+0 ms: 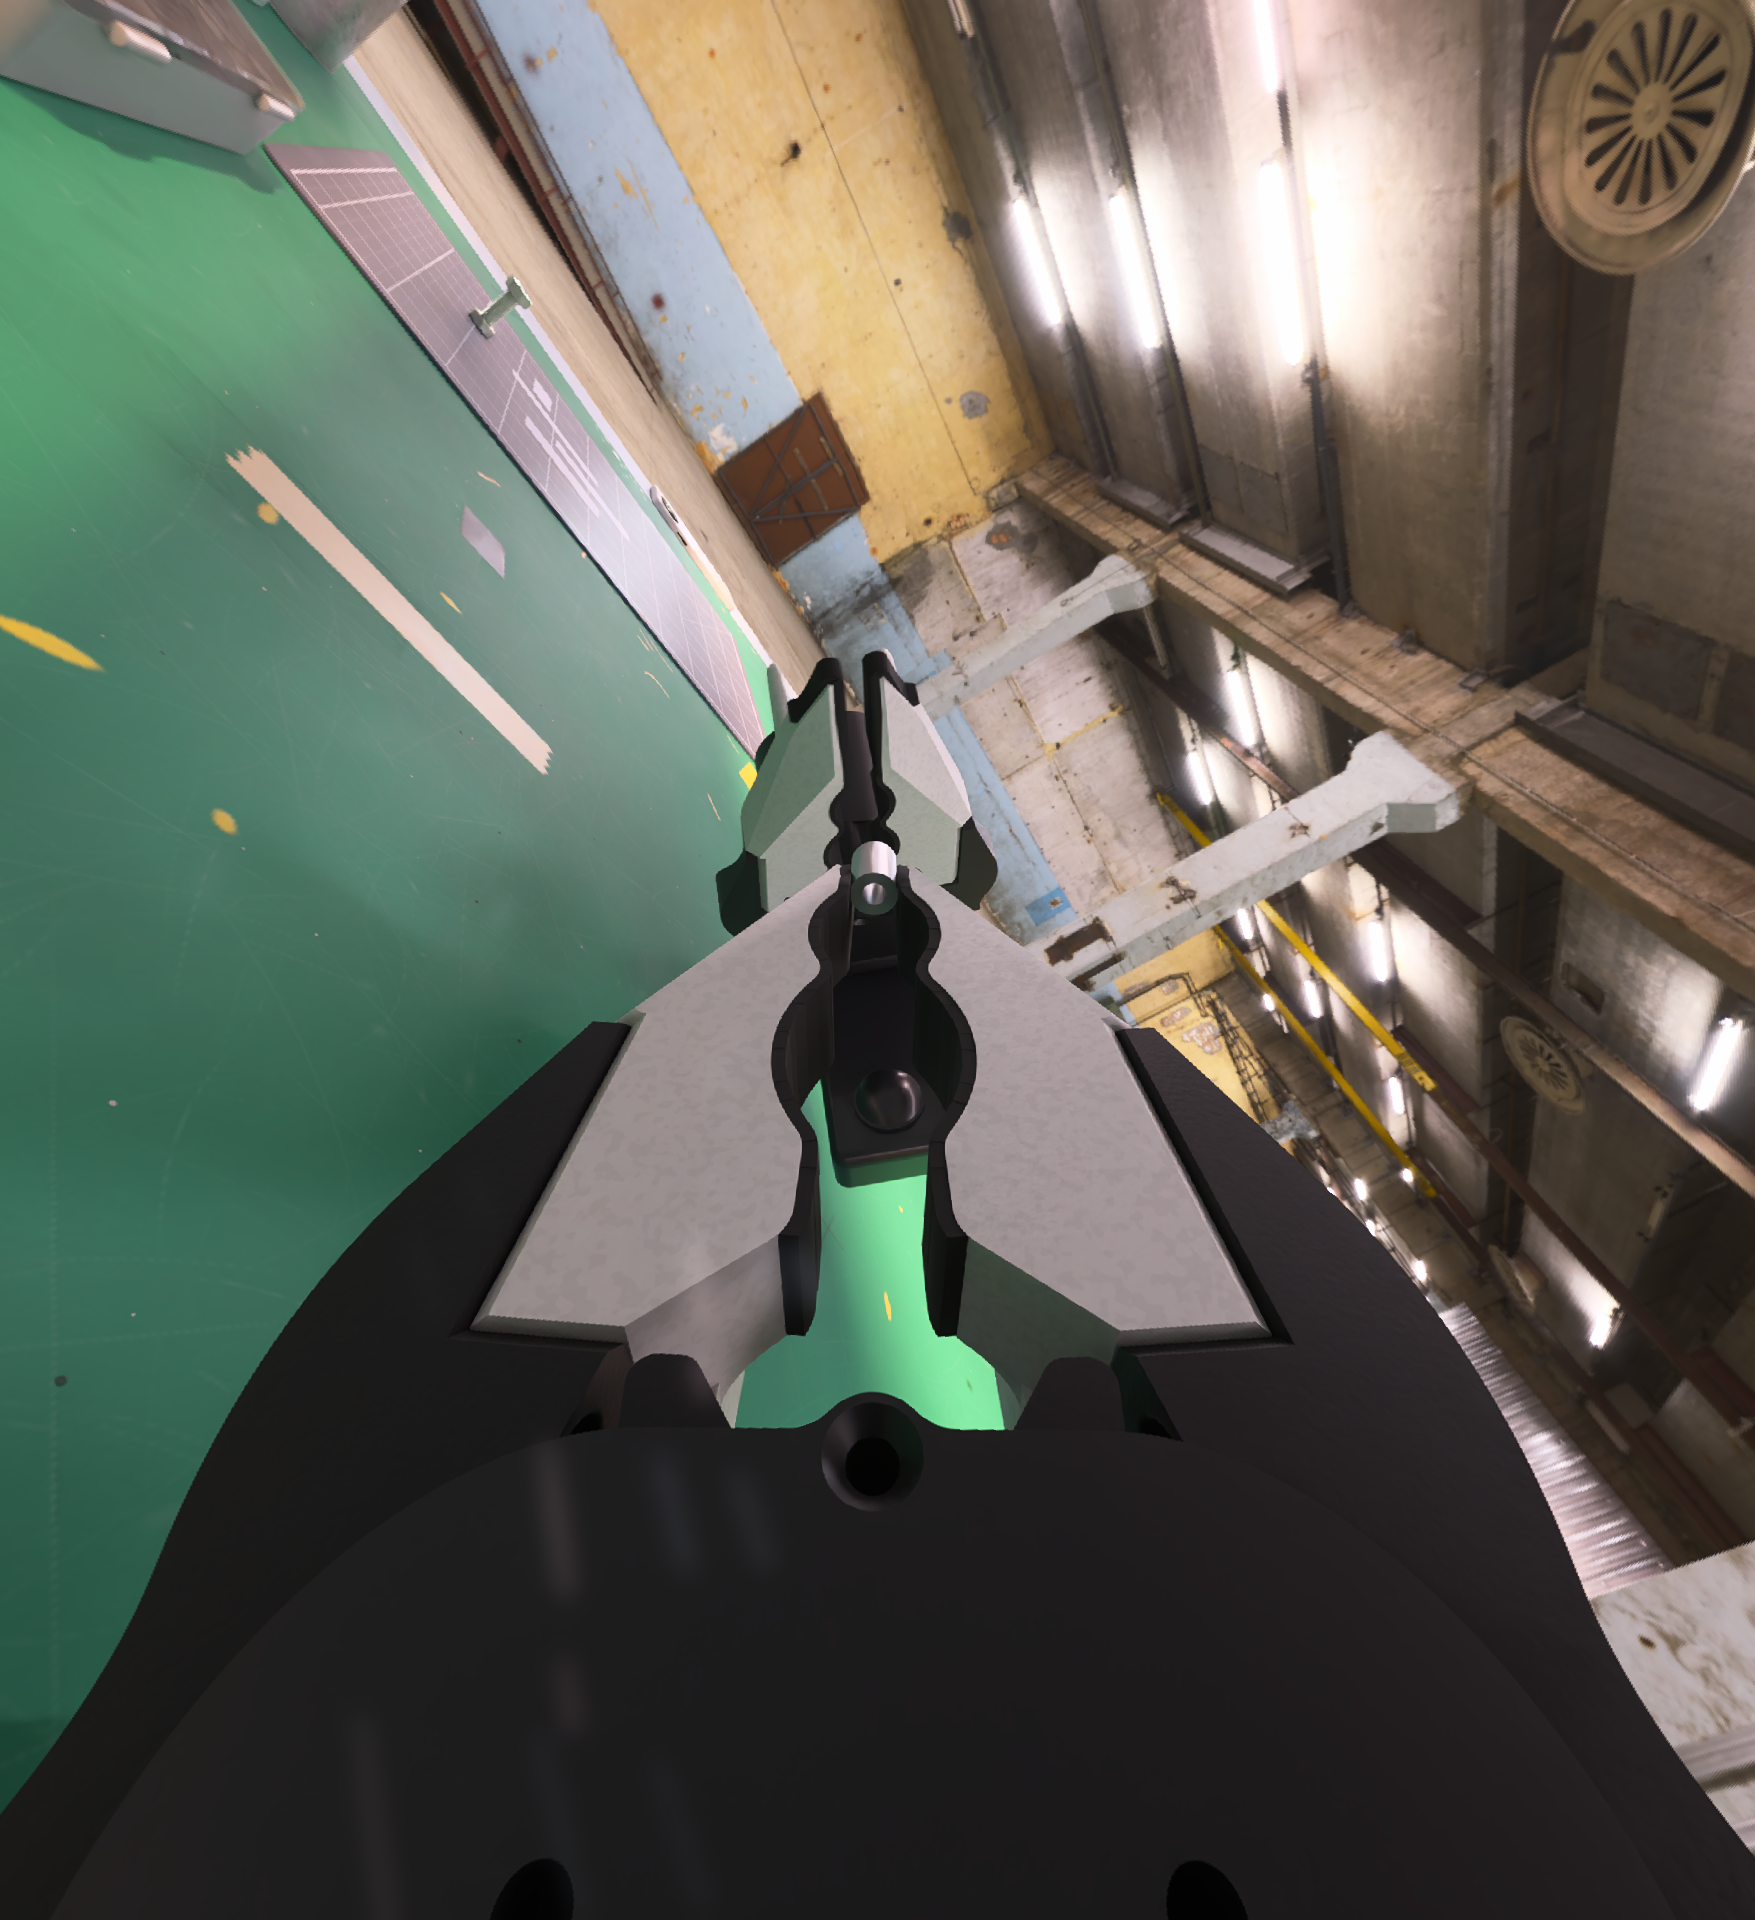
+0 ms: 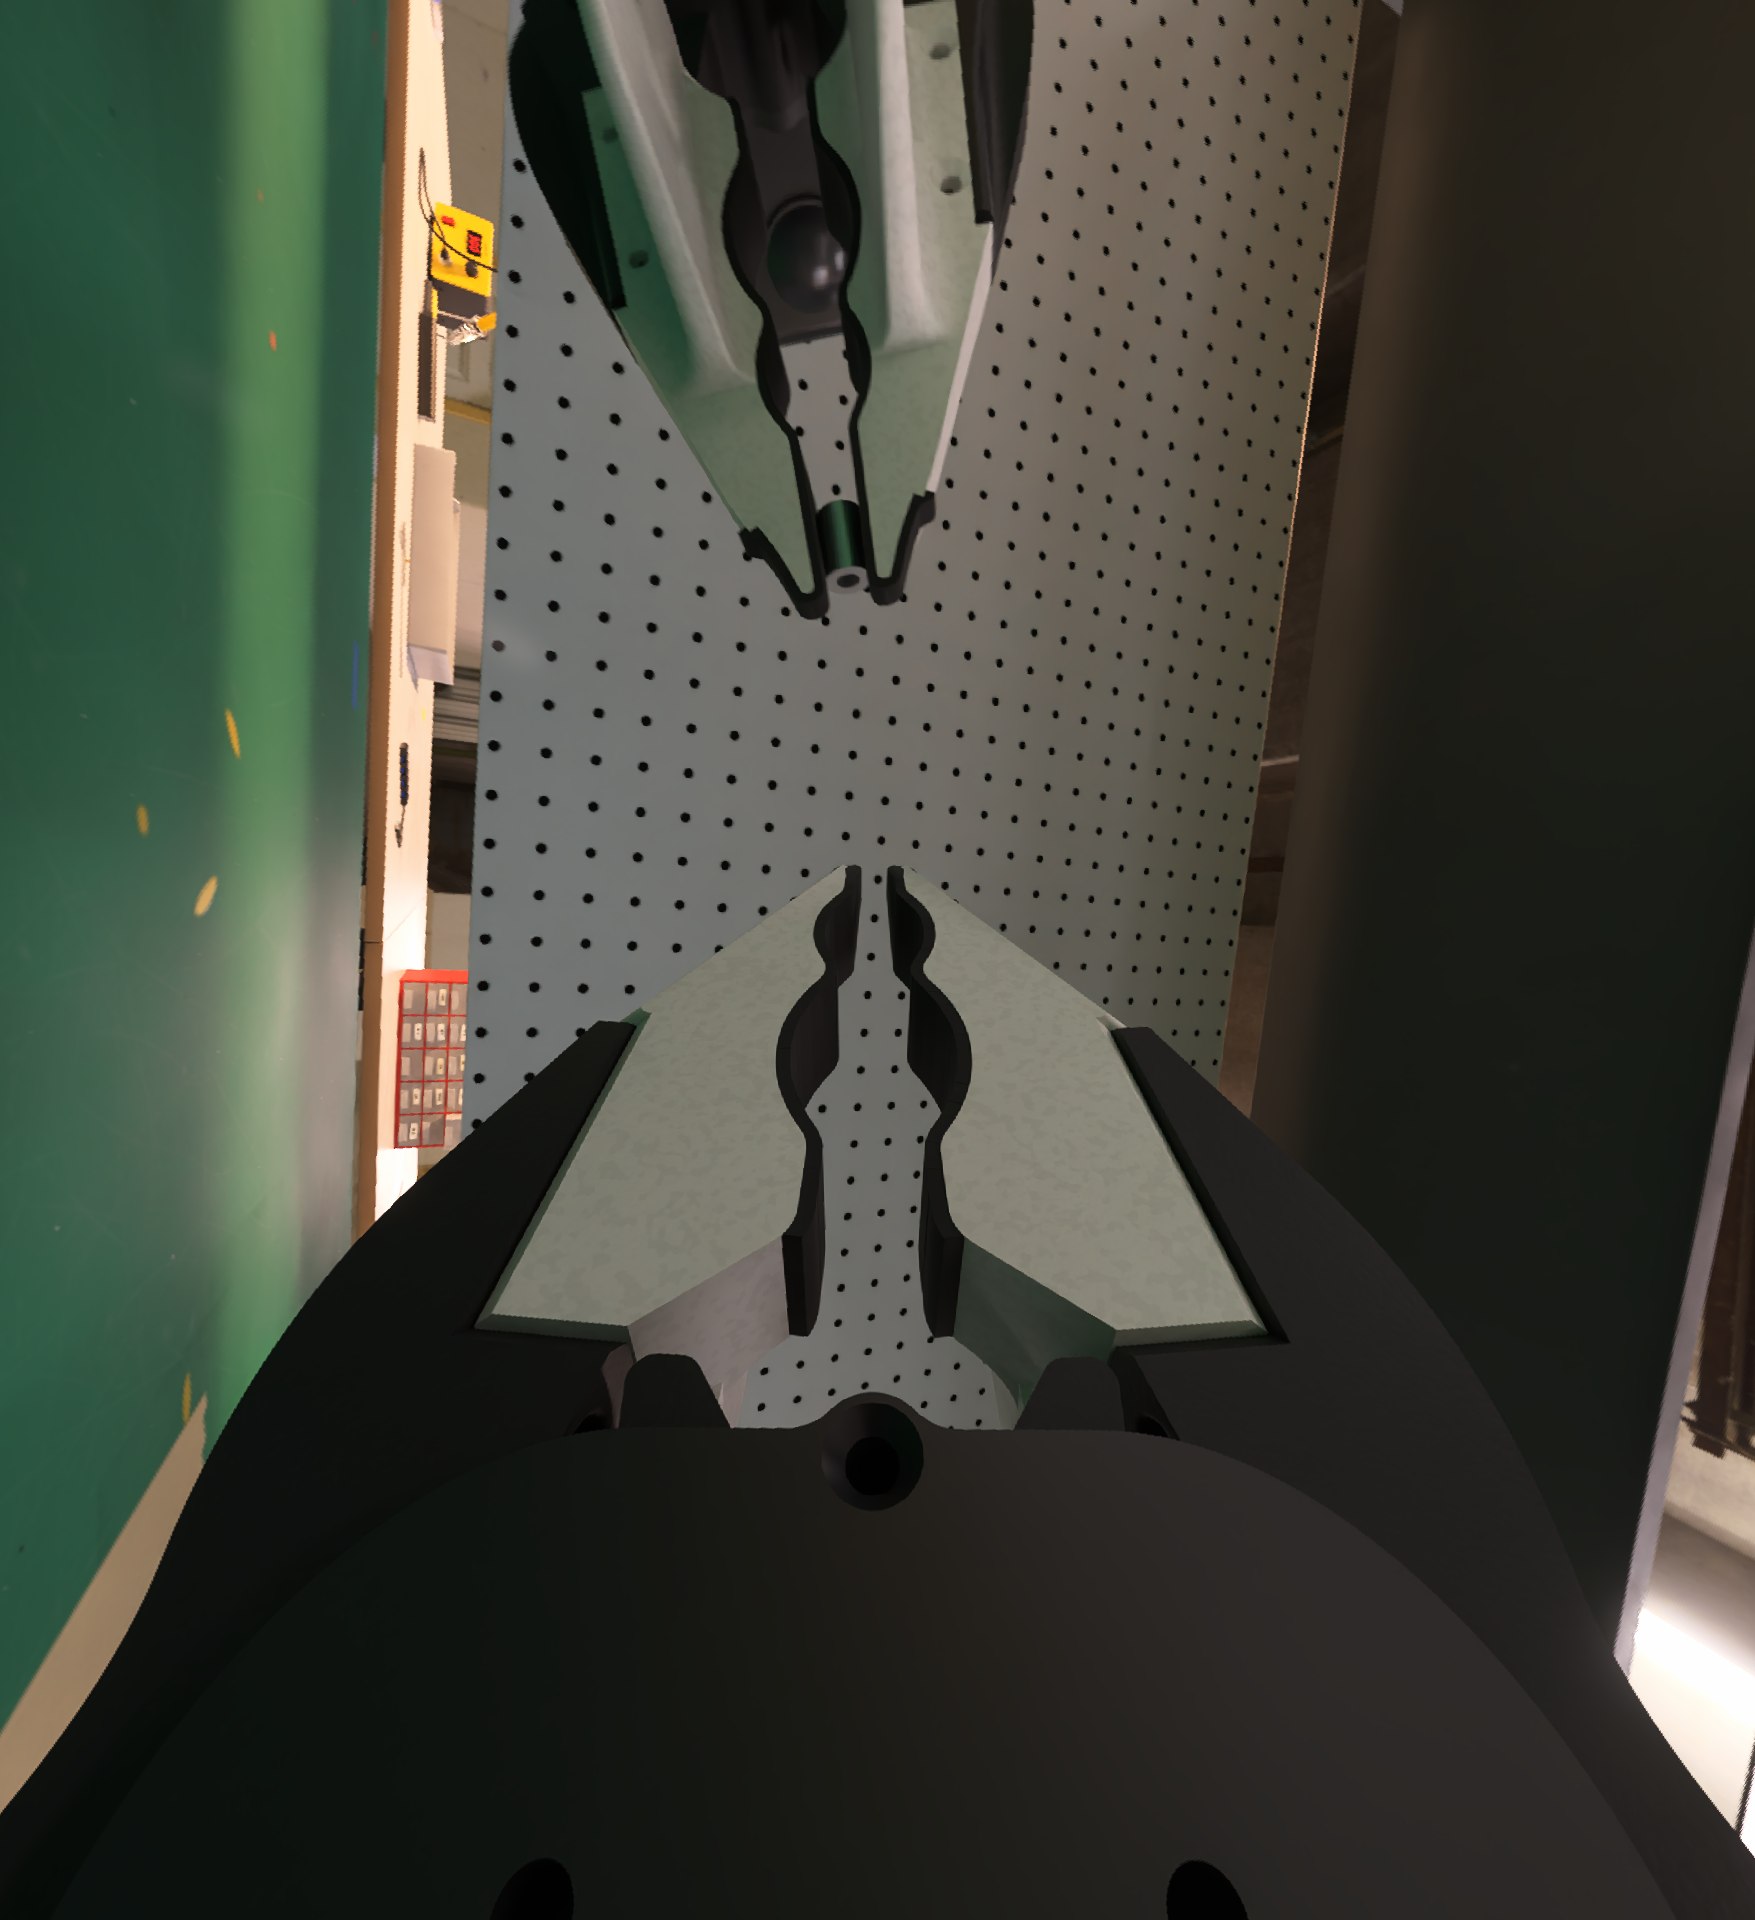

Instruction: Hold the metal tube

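Observation:
The metal tube (image 1: 874,871) is a short silver cylinder with a hollow end. My left gripper (image 1: 871,896) is shut on it at the fingertips and holds it in the air above the green mat (image 1: 177,831). The right wrist view shows the tube (image 2: 842,545) clamped near the tips of the left gripper (image 2: 849,597), which points down from the top. My right gripper (image 2: 873,878) is empty, its jaws nearly together with only a narrow slit. It sits apart from the tube. The left wrist view shows the right gripper (image 1: 857,681) just beyond the tube.
A grey grid mat (image 1: 499,343) with a small metal spool-shaped part (image 1: 499,309) lies along the mat's far edge, and a grey metal box (image 1: 156,73) stands at the corner. A white pegboard (image 2: 956,727), a red parts drawer (image 2: 429,1055) and a yellow box (image 2: 461,244) stand behind.

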You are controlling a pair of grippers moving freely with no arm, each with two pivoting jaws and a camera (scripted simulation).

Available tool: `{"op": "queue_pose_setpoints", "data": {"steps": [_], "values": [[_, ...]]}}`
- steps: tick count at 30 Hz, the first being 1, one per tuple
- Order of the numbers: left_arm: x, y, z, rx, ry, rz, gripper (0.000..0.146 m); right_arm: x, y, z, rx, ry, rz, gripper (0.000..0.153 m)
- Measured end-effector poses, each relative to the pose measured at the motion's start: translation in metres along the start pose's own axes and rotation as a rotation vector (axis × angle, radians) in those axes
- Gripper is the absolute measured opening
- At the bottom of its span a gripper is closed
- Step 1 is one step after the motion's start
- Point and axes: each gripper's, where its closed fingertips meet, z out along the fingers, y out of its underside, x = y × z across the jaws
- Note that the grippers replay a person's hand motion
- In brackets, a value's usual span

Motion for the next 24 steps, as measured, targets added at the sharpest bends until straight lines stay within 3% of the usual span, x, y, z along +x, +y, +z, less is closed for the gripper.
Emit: {"op": "queue_pose_setpoints", "data": {"steps": [8, 13, 18, 24], "values": [[0.0002, 0.0018, 0.0010, -0.027, -0.032, 0.054, 0.007, -0.0007, -0.0068, 0.0025, 0.004, -0.017, -0.007, 0.006], [-0.0016, -0.0015, -0.0008, -0.032, -0.114, 0.161, 0.007, -0.0026, -0.0066, 0.0035, -0.025, -0.206, 0.130, 0.005], [-0.0021, 0.0021, 0.0017, -0.109, -0.298, 0.484, 0.007, -0.0032, -0.0065, 0.0014, -0.049, -0.304, 0.124, 0.005], [0.0001, 0.0072, 0.0073, -0.149, -0.411, 0.737, 0.007, -0.0031, -0.0060, -0.0041, -0.056, -0.499, 0.169, 0.005]]}}
